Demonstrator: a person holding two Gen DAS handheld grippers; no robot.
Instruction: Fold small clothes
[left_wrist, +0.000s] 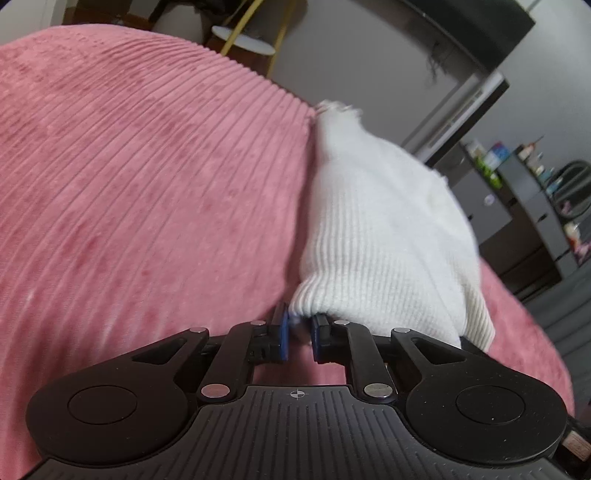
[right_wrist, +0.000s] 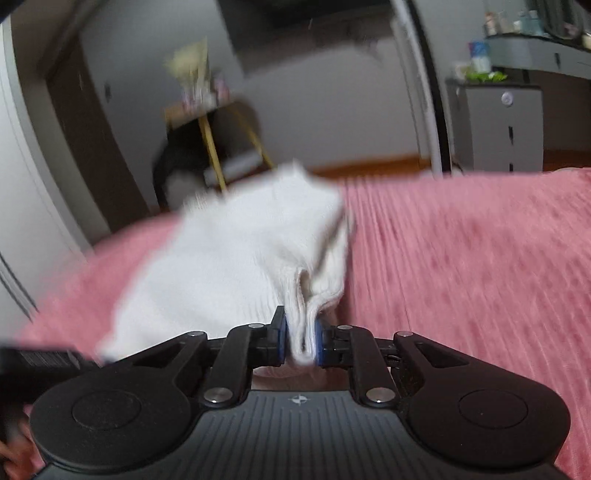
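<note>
A small white ribbed knit garment (left_wrist: 376, 229) hangs lifted above a pink ribbed blanket (left_wrist: 147, 177). My left gripper (left_wrist: 299, 332) is shut on its near hem, a thin edge pinched between the blue pads. In the right wrist view the same white garment (right_wrist: 236, 266) stretches away from my right gripper (right_wrist: 301, 336), which is shut on a bunched fold of its edge. The blanket (right_wrist: 461, 277) lies below it. The left gripper's black body (right_wrist: 40, 358) shows at the left edge of the right wrist view. The right wrist view is blurred by motion.
Beyond the bed stand a yellow-legged side table (right_wrist: 210, 122), a dark door (right_wrist: 85, 122), and a grey drawer cabinet (right_wrist: 498, 125) with bottles on top. The cabinet and shelves also show in the left wrist view (left_wrist: 517, 206).
</note>
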